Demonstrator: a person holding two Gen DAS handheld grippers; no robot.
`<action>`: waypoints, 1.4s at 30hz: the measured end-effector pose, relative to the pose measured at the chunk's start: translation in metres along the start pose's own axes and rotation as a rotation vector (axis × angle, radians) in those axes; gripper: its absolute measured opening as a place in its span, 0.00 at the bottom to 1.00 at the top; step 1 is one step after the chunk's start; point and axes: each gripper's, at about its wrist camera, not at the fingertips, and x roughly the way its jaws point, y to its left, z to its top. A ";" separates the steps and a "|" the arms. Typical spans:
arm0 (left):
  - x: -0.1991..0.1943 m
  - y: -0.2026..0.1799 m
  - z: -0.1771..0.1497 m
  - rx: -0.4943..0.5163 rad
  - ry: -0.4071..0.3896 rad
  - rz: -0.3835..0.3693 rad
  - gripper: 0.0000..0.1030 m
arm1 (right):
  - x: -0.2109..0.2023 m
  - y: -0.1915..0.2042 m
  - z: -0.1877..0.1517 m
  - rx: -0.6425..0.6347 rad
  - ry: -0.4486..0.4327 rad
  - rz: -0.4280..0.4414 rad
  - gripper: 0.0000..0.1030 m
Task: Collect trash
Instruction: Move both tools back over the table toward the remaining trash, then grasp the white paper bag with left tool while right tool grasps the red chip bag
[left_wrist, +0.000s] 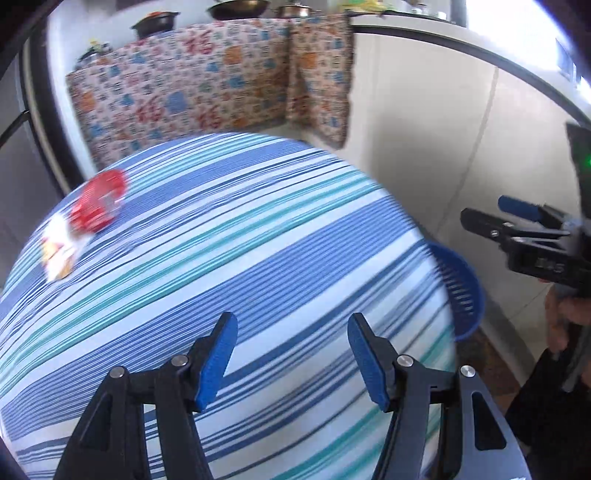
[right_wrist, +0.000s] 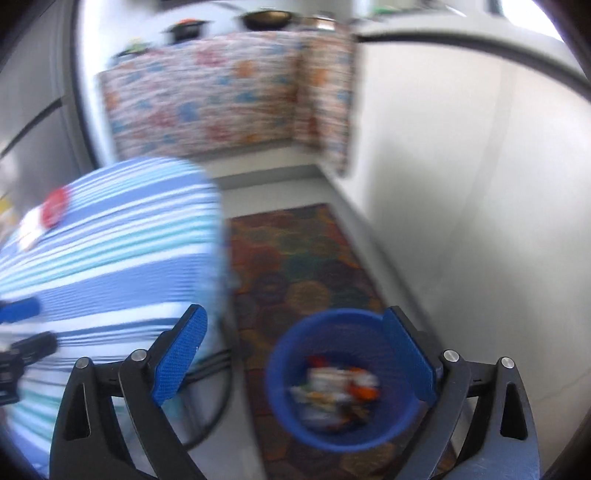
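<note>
Blue bin (right_wrist: 343, 380) is sitting on the floor beneath the right gripper (right_wrist: 295, 354) — jaws spread, empty. Left gripper (left_wrist: 291, 354), also spread, is needing to reach 2 wrappers (left_wrist: 85, 221) at 10 o'clock on the table (left_wrist: 295, 240).

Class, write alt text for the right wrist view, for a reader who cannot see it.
The open, empty right gripper hangs above a blue bin holding blurred wrappers, on a patterned rug. A striped tablecloth at left carries a red wrapper.
</note>
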 end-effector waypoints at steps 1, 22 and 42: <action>-0.003 0.016 -0.007 -0.013 0.002 0.019 0.62 | -0.004 0.024 0.002 -0.034 -0.003 0.048 0.94; -0.007 0.234 -0.040 -0.257 -0.006 0.129 0.62 | 0.061 0.249 0.011 -0.294 0.196 0.287 0.94; 0.050 0.300 0.037 -0.176 -0.037 -0.070 0.40 | 0.066 0.255 0.016 -0.300 0.193 0.273 0.99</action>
